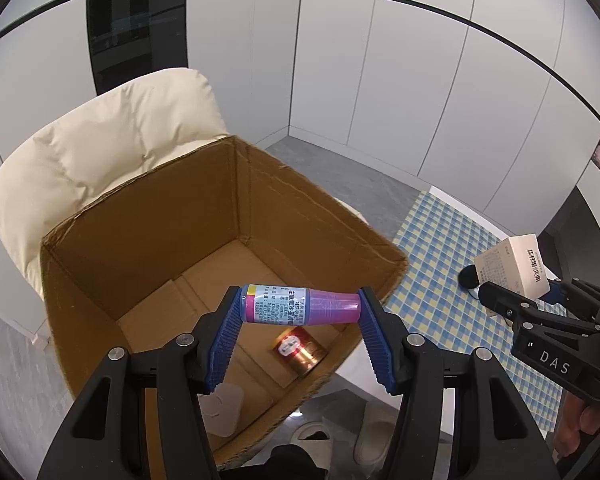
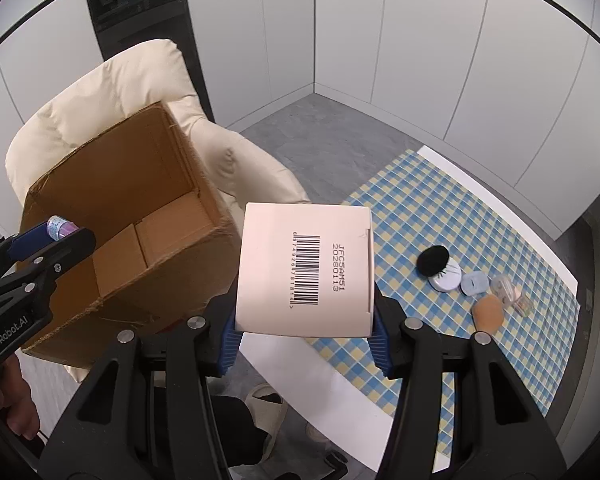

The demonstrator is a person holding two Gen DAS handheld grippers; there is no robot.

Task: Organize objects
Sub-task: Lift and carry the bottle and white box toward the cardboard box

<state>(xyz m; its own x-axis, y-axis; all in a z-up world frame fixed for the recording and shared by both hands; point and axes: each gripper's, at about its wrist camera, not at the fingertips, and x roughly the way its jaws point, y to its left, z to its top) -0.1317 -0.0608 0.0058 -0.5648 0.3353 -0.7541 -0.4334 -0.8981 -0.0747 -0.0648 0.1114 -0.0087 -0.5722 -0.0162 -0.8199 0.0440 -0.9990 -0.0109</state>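
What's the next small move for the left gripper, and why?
Probably open the left gripper to drop the purple bottle. It is held sideways by its ends, above the open cardboard box, where a red tin already lies. The right gripper holds the white carton outside the box.

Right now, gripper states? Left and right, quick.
Left gripper: closed on the purple bottle, held crosswise above the open cardboard box.
Right gripper: closed on the white carton.
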